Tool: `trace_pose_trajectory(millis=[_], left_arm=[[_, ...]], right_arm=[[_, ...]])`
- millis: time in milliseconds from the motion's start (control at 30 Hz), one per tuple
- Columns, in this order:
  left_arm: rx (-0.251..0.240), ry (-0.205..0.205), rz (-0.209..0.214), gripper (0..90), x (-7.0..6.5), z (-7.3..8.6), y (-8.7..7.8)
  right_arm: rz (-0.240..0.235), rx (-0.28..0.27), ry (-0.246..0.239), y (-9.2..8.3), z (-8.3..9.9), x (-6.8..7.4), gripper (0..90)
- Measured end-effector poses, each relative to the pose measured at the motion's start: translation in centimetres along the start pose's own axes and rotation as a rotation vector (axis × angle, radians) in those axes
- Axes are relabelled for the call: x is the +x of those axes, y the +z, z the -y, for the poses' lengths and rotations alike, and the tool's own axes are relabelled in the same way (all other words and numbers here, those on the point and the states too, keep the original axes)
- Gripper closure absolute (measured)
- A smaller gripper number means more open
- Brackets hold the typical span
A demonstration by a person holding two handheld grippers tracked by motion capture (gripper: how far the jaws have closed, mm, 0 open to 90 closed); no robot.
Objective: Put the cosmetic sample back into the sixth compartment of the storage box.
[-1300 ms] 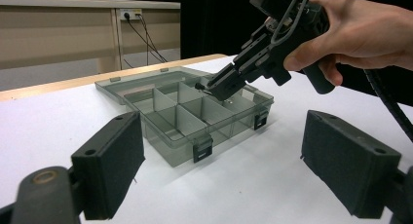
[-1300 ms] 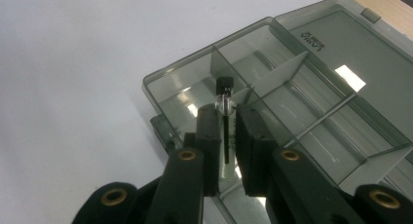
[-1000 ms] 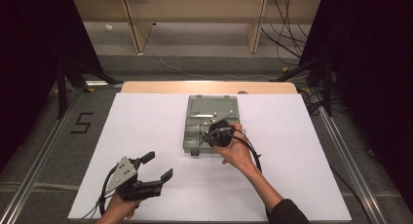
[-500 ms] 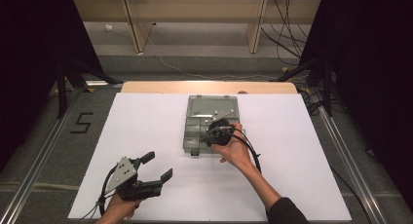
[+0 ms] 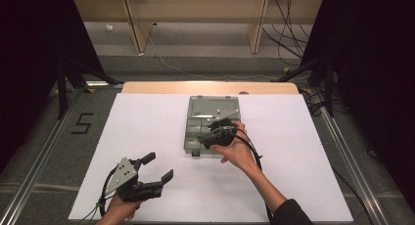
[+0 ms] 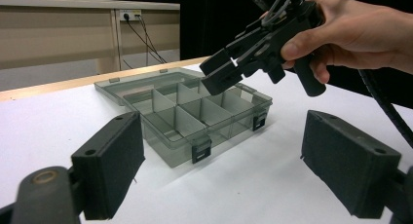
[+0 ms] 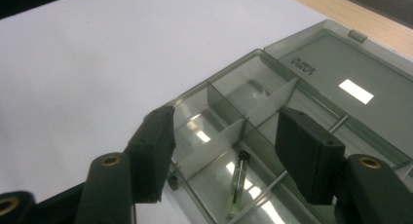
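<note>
Over the open smoky-grey plastic compartment box (image 5: 211,123), the right gripper (image 7: 226,146) has just been opening its jaws; nothing sits between them, and the small green-tinted vial (image 7: 238,182) lies in a compartment below, apparently released. Left gripper (image 5: 155,168) hovers apart, empty.

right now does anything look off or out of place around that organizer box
Nothing stands out. The clear organizer box sits flat on the white table with its lid laid open. A small vial lies in one compartment under the open right gripper, whose jaws have just been opening. No spill or damage shows.
</note>
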State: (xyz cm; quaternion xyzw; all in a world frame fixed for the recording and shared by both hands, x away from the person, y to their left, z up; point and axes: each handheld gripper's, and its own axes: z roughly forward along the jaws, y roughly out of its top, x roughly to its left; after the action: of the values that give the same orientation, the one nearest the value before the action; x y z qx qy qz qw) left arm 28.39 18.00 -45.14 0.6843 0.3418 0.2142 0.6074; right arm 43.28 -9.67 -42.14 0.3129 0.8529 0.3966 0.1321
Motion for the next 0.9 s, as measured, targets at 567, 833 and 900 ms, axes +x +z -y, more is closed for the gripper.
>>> trace_pose_trajectory(millis=[567, 833, 900], left_arm=[[0.003, -0.002, -0.004, 15.0, 0.0, 0.0, 0.0], [-0.001, -0.004, -0.002, 15.0, 0.0, 0.0, 0.0], [-0.001, -0.004, -0.003, 15.0, 0.0, 0.0, 0.0]], right_arm=[[-0.039, -0.132, -0.012, -3.1, -0.5, 0.8, 29.7], [-0.051, -0.183, -0.023, -4.1, -0.7, 1.3, 28.8], [-0.056, -0.189, -0.026, -4.4, -0.7, 1.4, 28.6]])
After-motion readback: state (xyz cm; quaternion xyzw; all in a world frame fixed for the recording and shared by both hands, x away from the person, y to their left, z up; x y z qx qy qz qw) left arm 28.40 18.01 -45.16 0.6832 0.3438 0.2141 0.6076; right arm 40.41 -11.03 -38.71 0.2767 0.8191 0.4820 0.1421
